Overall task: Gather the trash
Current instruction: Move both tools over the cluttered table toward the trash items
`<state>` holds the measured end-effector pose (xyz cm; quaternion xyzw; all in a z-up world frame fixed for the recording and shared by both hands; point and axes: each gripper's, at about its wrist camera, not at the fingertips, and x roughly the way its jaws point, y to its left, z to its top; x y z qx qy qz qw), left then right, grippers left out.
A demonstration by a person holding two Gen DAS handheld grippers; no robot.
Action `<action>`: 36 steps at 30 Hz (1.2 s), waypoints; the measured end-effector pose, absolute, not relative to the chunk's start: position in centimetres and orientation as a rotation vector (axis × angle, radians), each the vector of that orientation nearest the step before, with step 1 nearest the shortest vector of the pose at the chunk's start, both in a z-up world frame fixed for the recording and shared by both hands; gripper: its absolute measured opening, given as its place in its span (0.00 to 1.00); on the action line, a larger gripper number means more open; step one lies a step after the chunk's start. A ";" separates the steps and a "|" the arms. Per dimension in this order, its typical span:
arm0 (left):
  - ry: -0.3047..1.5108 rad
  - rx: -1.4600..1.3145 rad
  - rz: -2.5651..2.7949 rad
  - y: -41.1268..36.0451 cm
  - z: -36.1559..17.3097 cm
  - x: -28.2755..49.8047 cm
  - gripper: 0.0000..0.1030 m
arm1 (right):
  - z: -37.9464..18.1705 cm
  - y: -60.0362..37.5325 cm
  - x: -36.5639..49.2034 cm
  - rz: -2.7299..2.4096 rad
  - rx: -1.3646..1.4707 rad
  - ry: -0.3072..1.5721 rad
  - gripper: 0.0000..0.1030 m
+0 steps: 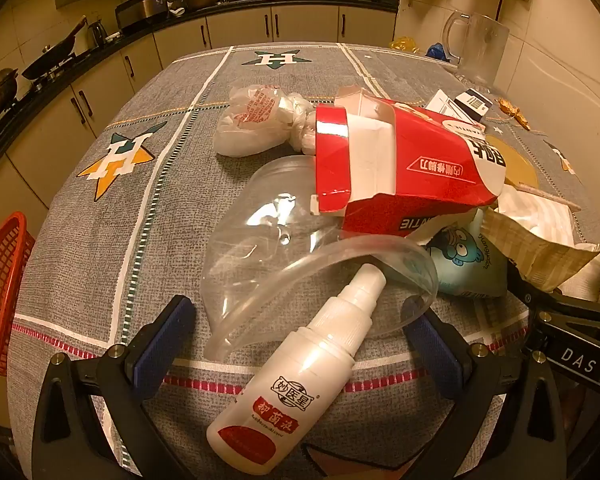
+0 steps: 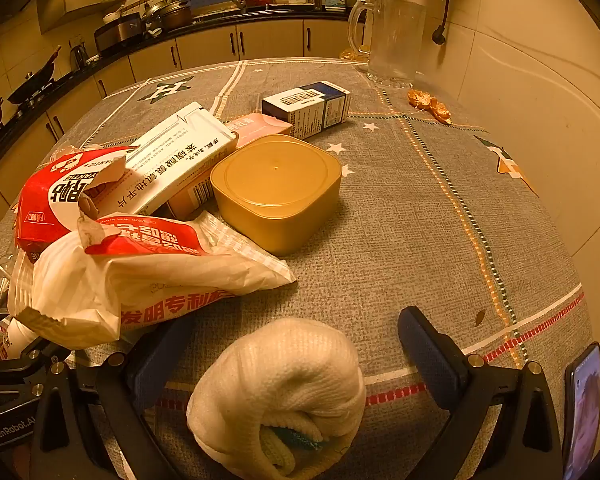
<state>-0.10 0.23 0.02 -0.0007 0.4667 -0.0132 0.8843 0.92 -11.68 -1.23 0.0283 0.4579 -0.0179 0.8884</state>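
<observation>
A white spray bottle (image 1: 296,372) with a red label lies on the tablecloth between the wide jaws of my left gripper (image 1: 298,336), which stands open and clear of it. Its nozzle rests against a crushed clear plastic container (image 1: 260,236). Behind that are a torn red carton (image 1: 400,164) and a knotted white plastic bag (image 1: 252,120). My right gripper (image 2: 296,360) is open too, with a rolled white cloth (image 2: 284,392) lying between its fingers, which do not press on it. A white and red wrapper (image 2: 140,276) lies to its left.
A yellow lidded tub (image 2: 276,188), medicine boxes (image 2: 172,160) and a blue-white box (image 2: 308,106) crowd the table's middle. A glass mug (image 2: 396,40) and orange peel (image 2: 428,104) are by the wall. A red basket (image 1: 0,292) hangs off the left edge, and a phone (image 2: 584,408) lies at the right.
</observation>
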 end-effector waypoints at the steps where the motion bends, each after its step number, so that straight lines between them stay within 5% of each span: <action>1: 0.973 -0.006 -0.022 0.5 0.0 -0.3 1.00 | -1.2 -11.6 0.9 -0.037 0.054 0.957 1.00; 7: 0.920 0.008 -0.015 2.0 1.0 -3.6 1.00 | -0.8 -10.9 -0.8 -0.006 0.002 0.974 1.00; 21: 0.644 0.020 0.085 5.4 6.0 -12.8 1.00 | 5.5 -6.9 -9.6 0.043 -0.063 0.685 1.00; 36: 0.697 0.032 0.100 5.2 4.7 -10.3 1.00 | 4.4 -6.9 -7.5 0.096 -0.048 0.731 0.99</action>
